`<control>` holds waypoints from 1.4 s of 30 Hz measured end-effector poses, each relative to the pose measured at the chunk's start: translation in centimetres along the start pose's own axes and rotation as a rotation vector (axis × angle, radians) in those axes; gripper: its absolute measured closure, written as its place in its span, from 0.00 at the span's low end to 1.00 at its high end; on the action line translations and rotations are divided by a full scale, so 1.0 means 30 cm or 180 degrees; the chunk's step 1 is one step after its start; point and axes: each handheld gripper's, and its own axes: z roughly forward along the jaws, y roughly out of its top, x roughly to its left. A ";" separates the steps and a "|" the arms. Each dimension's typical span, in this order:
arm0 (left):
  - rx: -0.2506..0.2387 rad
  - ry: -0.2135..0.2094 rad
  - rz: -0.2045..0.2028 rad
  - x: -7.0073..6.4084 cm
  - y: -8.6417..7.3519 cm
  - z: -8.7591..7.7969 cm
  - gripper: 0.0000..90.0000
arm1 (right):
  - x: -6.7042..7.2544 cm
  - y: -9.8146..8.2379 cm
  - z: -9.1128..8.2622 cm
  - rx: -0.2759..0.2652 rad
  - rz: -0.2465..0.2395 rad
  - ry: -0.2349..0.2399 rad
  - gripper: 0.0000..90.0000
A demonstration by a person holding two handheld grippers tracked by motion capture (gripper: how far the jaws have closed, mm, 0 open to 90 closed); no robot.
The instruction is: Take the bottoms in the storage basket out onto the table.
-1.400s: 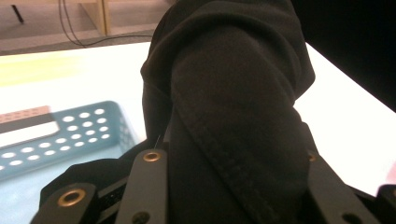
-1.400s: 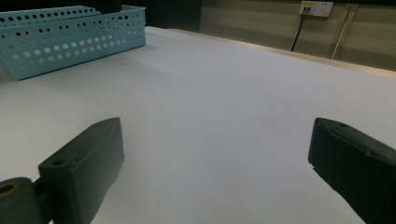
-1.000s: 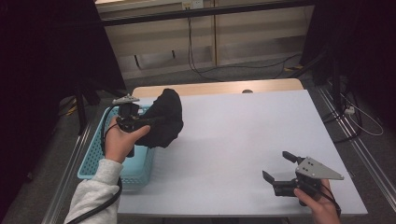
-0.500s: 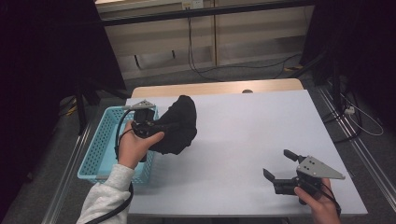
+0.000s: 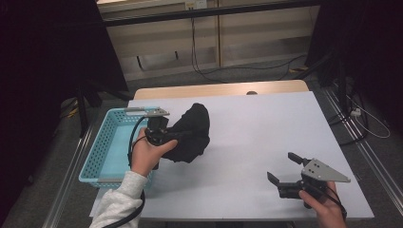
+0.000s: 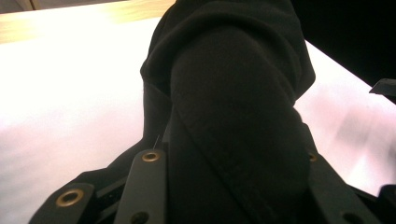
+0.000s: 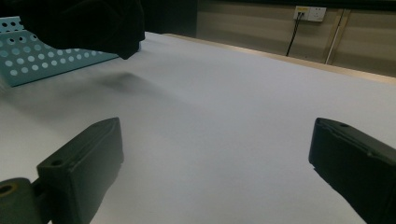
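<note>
The left gripper (image 5: 167, 135) has its jaws pinching a bundle of black cloth (image 5: 190, 134), which bulges out between and past them. In the left gripper view the cloth (image 6: 233, 121) rises straight up from the jaws in a thick rolled fold, matte and dark, with a faint stitched seam running slantwise across it. It hangs clear of the table (image 5: 256, 137), just past the near rim of the light blue basket (image 5: 102, 152), which lies behind the jaws on the hand's side. Ahead of these jaws the white tabletop runs open and bare toward the far wooden edge and toward the other hand.

The right gripper (image 5: 285, 176) sits low near the front corner of the table, its jaws spread wide with nothing between them. In the right gripper view (image 7: 210, 186) flat white surface stretches out in front of the jaws; the cloth (image 7: 88, 23) hangs well ahead and to their left, casting a soft shadow below it, with the perforated wall of the basket (image 7: 32, 58) behind it. The table's far edge lies well beyond the jaws, so there is plenty of free room between the two grippers.
</note>
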 end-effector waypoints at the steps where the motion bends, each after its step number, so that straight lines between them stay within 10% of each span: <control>1: -0.0002 -0.0012 -0.0002 -0.003 -0.002 0.007 0.71 | 0.000 0.000 0.000 0.0003 -0.0001 -0.0002 0.02; 42: 0.0222 -0.0077 0.0200 -0.118 -0.147 0.232 0.69 | 0.000 -0.001 -0.008 -0.0021 0.0030 0.0004 0.02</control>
